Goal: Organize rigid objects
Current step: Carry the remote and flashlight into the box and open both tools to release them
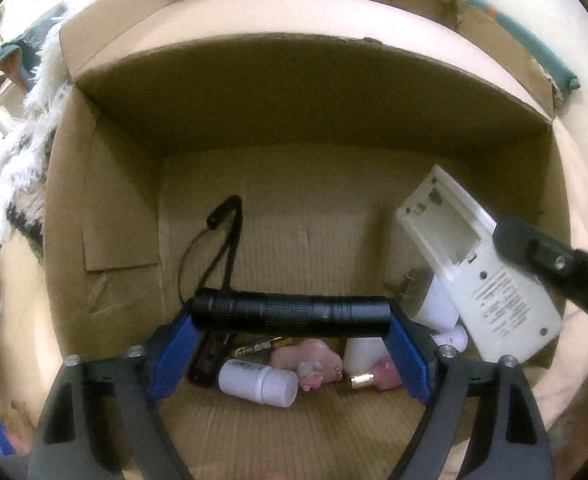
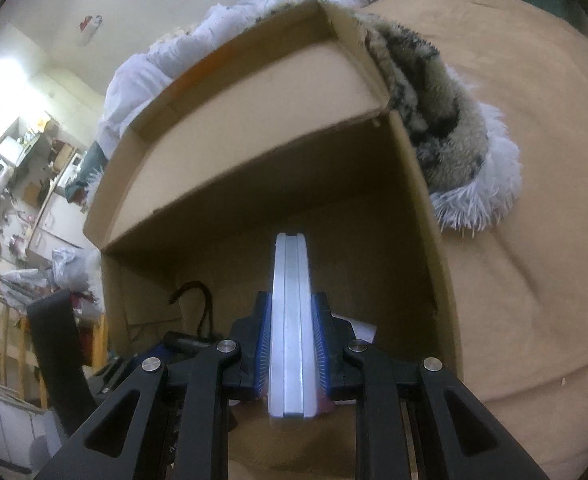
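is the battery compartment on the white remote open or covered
Open. In the left wrist view the white remote, held by the right gripper, shows its back with a bare rectangular battery cavity and no cover; no batteries visible inside.

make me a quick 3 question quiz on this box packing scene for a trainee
1. True or false: the left gripper holds the black flashlight crosswise between its fingers, above the items in the cardboard box.
2. Which item does the right gripper hold? A) the white bottle B) the white remote C) the pink figurine
3. Fill in: the remote's open battery compartment is missing its ____.

Key
1. True.
2. B. The white remote, seen edge-on in the right wrist view; the white bottle and the pink figurine lie on the box floor.
3. Cover.
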